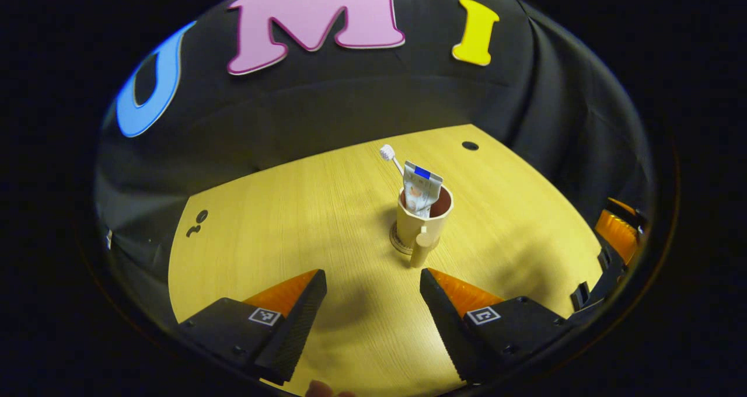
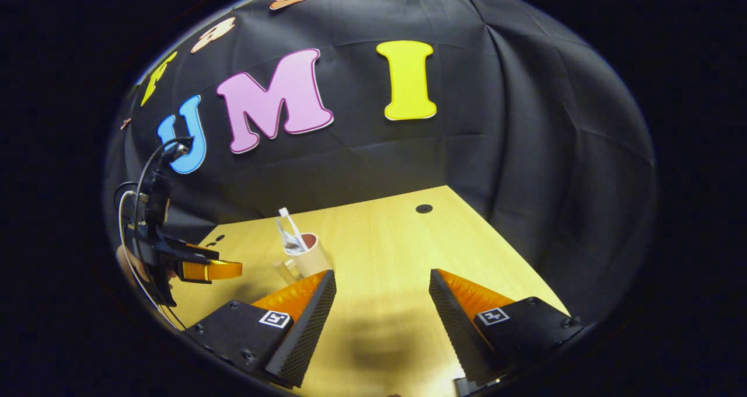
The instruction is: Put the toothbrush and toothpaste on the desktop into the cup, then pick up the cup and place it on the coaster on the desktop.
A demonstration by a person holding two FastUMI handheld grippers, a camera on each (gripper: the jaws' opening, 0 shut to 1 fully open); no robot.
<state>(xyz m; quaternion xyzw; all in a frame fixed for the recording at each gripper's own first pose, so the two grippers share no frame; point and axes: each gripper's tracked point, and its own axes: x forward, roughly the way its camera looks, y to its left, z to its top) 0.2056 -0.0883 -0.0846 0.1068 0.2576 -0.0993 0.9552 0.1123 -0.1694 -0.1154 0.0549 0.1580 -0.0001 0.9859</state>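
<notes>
Cup [image 1: 425, 217] on coaster [image 1: 401, 240], toothbrush [image 1: 390, 156] and toothpaste [image 1: 421, 187] inside.
Standing mid-table [image 1: 280, 222], at 12 o'clock of left tool [image 1: 372, 292]; both tools spread wide, empty. Best retreated straight back, clear of handle.

Light wood desk [image 1: 327, 210] had a round dark hole [image 1: 470, 146] near its far edge, and small dark marks [image 1: 197, 222] near its left edge.
</notes>
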